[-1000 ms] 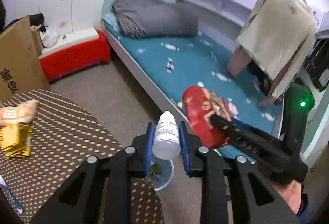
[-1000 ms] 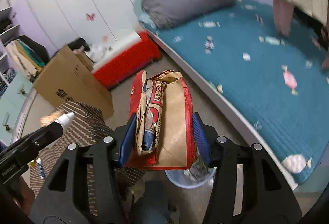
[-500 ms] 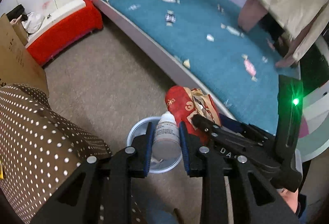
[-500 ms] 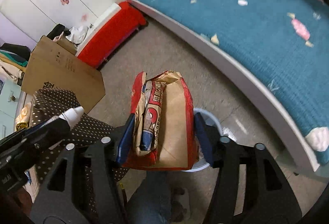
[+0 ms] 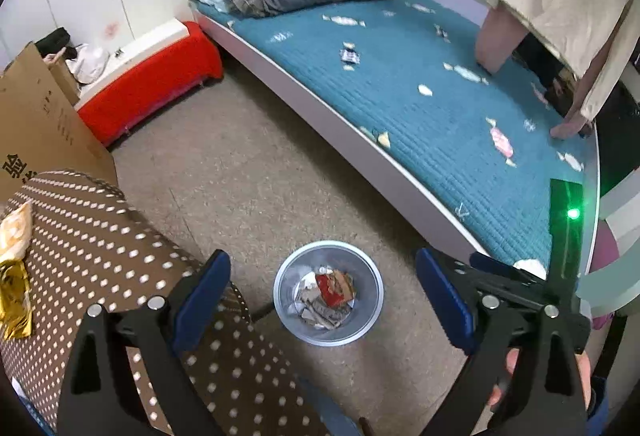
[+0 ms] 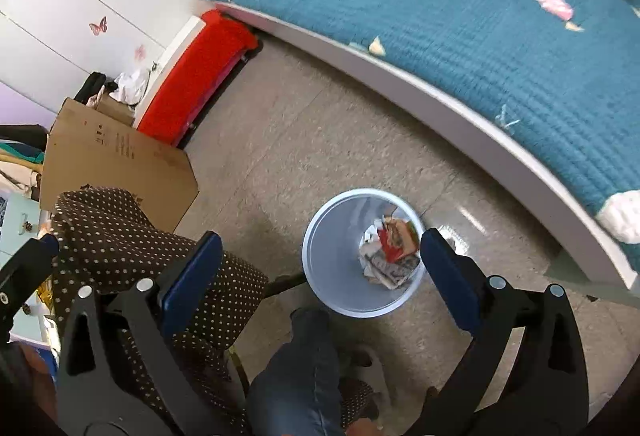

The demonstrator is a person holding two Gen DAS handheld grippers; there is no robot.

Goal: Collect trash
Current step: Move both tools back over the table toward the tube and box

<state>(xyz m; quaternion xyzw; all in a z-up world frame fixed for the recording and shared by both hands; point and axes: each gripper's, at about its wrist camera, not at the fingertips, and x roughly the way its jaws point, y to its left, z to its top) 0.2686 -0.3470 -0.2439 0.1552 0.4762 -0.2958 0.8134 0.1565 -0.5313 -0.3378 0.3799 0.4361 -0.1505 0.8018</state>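
Floor is showing the bin (image 5: 328, 292) below both open, empty tongs — left (image 5: 322, 296), right (image 6: 320, 272). Wrappers (image 5: 14, 276) are lying left on the table (image 5: 100, 248) — nearer the left.

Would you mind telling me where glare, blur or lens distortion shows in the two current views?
Left wrist view: fisheye bends the bed edge into a curve; green lamp flares. Right wrist view: glare streaks the floor beside the bin; the trash inside looks slightly soft.
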